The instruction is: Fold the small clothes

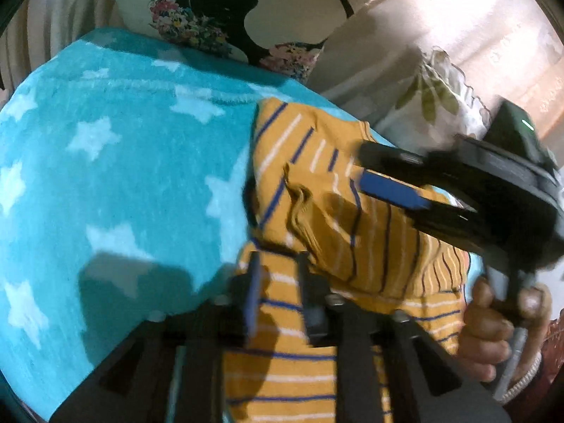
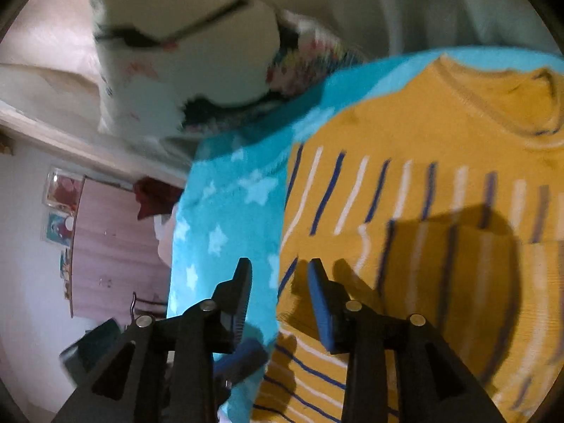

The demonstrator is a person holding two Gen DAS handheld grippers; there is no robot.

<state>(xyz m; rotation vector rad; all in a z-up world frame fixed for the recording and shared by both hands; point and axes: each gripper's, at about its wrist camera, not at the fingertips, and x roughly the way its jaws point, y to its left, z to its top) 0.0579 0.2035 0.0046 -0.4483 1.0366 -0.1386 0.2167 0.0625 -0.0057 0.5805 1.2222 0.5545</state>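
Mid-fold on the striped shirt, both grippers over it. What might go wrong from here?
1. The right gripper is open and straddles the edge of the yellow striped shirt, so closing may also pinch the star blanket.
2. The left gripper looks open above loose, bunched cloth, so a grab may catch several layers.
3. The grippers sit close together and could collide.

One striped shirt [image 2: 423, 183], one star blanket [image 1: 105, 162], two pillows [image 1: 246, 7].

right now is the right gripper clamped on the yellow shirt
No, the right gripper is open, its jaws spread apart over the edge of the yellow striped shirt and the blue star blanket, with no fabric between them.
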